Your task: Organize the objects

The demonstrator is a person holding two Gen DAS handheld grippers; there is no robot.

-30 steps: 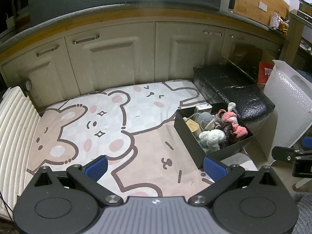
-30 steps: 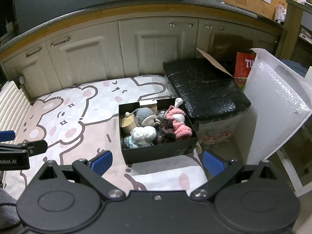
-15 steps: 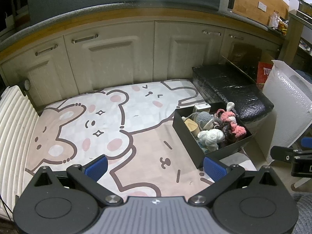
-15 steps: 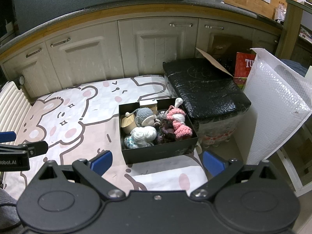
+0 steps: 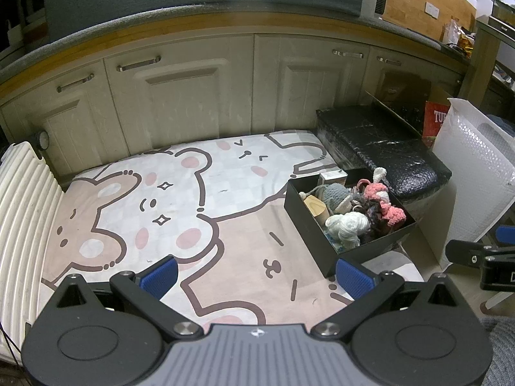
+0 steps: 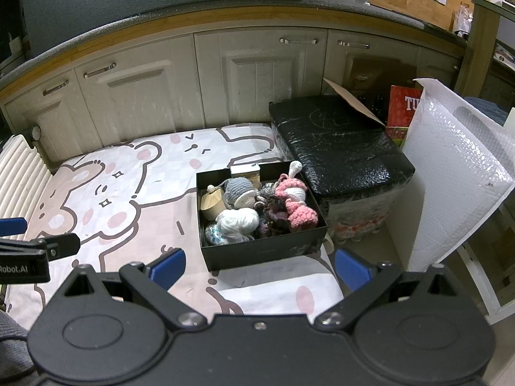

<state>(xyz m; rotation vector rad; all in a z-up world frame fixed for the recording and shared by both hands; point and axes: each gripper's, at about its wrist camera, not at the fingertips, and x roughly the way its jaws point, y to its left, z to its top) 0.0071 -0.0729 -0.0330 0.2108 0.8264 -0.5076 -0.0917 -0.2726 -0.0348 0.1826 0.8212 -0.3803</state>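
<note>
A black open box (image 6: pixel 264 251) stands on a cartoon bear mat (image 6: pixel 128 193); the box also shows in the left wrist view (image 5: pixel 315 234). It holds a pink crochet toy (image 6: pixel 297 202), a grey crochet hat figure (image 6: pixel 239 188), white yarn (image 6: pixel 238 220), dark yarn (image 6: pixel 273 215), a wooden piece (image 6: pixel 212 204) and a small carton (image 6: pixel 246 172). My right gripper (image 6: pixel 259 265) is open and empty, just before the box's near wall. My left gripper (image 5: pixel 257 275) is open and empty over the mat, left of the box.
Cream cabinet doors (image 5: pixel 180 103) run along the back. A black wrapped bundle (image 6: pixel 338 148) sits right of the box, with a bubble-wrap sheet (image 6: pixel 457 173) and red carton (image 6: pixel 402 106) beyond. A white ribbed radiator (image 5: pixel 19 218) lies at the left.
The left wrist view has shifted slightly, so the box sits a little further left in it. The right gripper has not moved. Both stay open.
</note>
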